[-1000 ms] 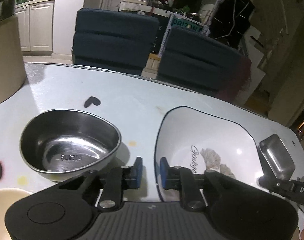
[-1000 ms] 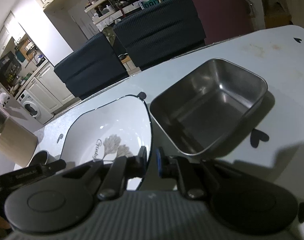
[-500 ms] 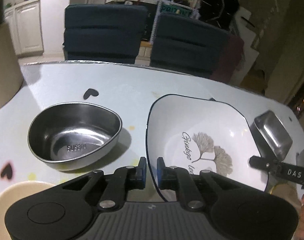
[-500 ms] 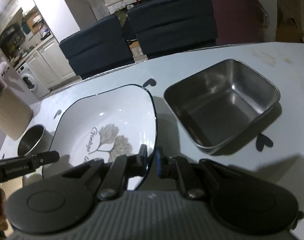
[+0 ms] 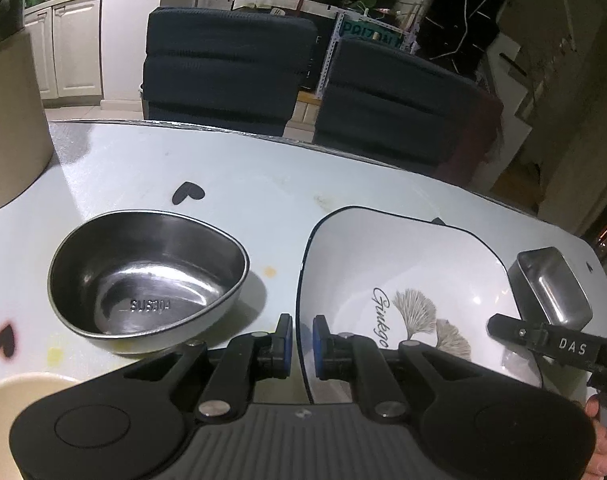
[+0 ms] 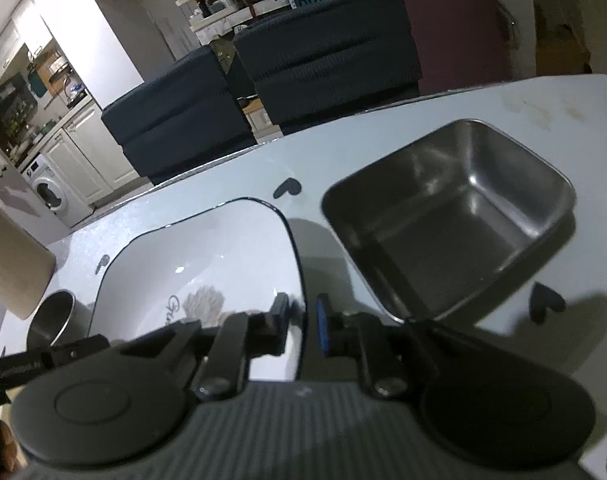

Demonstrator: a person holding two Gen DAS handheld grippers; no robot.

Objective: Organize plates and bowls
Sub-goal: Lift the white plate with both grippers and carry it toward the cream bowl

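A white square plate (image 5: 403,276) with a dark rim and a ginkgo print is held between both grippers above the pale table (image 5: 239,200). My left gripper (image 5: 302,340) is shut on the plate's left rim. My right gripper (image 6: 303,320) is shut on the plate's right rim (image 6: 299,280). A round steel bowl (image 5: 147,276) stands left of the plate; it also shows in the right wrist view (image 6: 51,316). A square steel tray (image 6: 451,208) stands right of the plate; it also shows in the left wrist view (image 5: 551,288).
A cream dish (image 5: 19,404) lies at the near left edge. A tall beige container (image 5: 11,120) stands at the far left. Two dark chairs (image 5: 223,68) stand behind the table's far edge. Black heart stickers (image 5: 188,192) dot the table.
The plate, held by both grippers, first tipped down toward the table, then came back up and tilted. Both views swung with it. The steel bowl and tray stayed put.
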